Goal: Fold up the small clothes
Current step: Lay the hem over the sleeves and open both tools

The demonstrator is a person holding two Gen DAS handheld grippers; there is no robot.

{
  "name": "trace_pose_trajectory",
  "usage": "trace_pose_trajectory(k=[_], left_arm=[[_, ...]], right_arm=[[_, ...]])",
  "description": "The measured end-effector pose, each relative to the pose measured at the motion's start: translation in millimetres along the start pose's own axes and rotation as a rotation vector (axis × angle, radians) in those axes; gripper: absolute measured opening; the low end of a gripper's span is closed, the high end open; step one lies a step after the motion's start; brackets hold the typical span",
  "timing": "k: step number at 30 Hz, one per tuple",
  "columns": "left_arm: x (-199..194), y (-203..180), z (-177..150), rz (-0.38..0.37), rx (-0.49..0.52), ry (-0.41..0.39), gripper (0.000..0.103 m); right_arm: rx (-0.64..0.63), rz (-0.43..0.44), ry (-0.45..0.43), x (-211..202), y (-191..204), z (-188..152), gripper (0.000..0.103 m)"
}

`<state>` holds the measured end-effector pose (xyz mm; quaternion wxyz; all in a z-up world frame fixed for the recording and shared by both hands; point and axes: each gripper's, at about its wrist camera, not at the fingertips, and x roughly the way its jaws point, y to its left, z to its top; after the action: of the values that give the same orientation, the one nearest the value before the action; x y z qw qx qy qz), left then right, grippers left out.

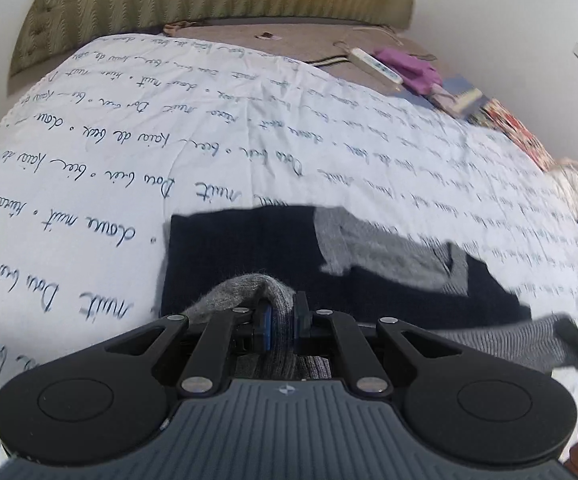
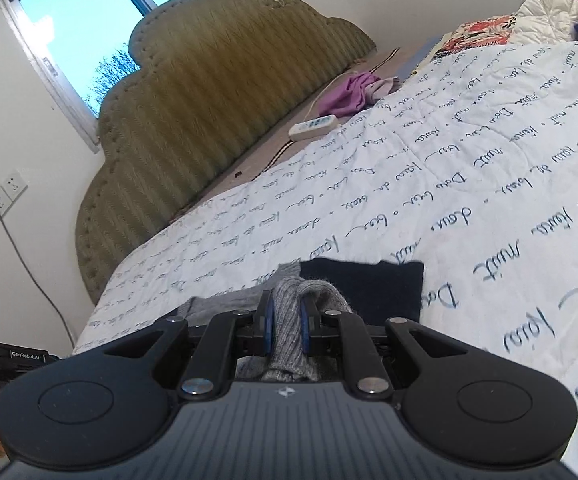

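A small knit garment, dark navy (image 1: 241,256) with grey parts (image 1: 385,252), lies on the white quilt (image 1: 169,140). My left gripper (image 1: 282,322) is shut on a bunched grey knit edge (image 1: 249,292) of it, lifted just above the navy body. My right gripper (image 2: 287,326) is shut on another grey knit edge (image 2: 289,340); the navy body (image 2: 373,288) lies right behind it. The stretched grey edge (image 1: 501,340) runs right toward the other gripper in the left wrist view. The left gripper's body (image 2: 13,356) shows at the right wrist view's left edge.
The quilt (image 2: 449,184) carries blue script. An olive padded headboard (image 2: 217,92) stands at the far end. A white power strip (image 2: 313,127) and purple cloth (image 2: 349,94) lie near it. Piled clothes (image 2: 549,8) sit at the far right. A window (image 2: 89,32) is on the wall.
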<state>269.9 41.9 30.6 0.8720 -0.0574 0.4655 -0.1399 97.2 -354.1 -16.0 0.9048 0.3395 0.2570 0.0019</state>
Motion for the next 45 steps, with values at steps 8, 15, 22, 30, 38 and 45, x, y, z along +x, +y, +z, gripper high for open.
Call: trace_pose_trajectory(k=[8,15,22,30,38,45], left_arm=[[48,43,14,-0.109,-0.281,0.033,0.025],[44,53,15,-0.155,-0.306,0.007,0.025],[39,42,14,-0.207,-0.281,0.030,0.015],[44,51,15,-0.220,-0.328,0.071,0.007],[65,93,33,-0.223,-0.610,0.030,0.020],[41,88,26,-0.038,-0.426,-0.047,0.060]], right_arm=[[0.064,-0.093,0.118,61,-13,8,0.020],[0.095,-0.080,0.105,67,-25,14,0.073],[0.068,-0.072,0.053,42,-27,28,0.074],[0.028,0.175,0.274,21,-28,17,0.083],[0.208,0.226,0.270,89,-43,33,0.083],[-0.008,0.192,0.228,47,-17,29,0.085]])
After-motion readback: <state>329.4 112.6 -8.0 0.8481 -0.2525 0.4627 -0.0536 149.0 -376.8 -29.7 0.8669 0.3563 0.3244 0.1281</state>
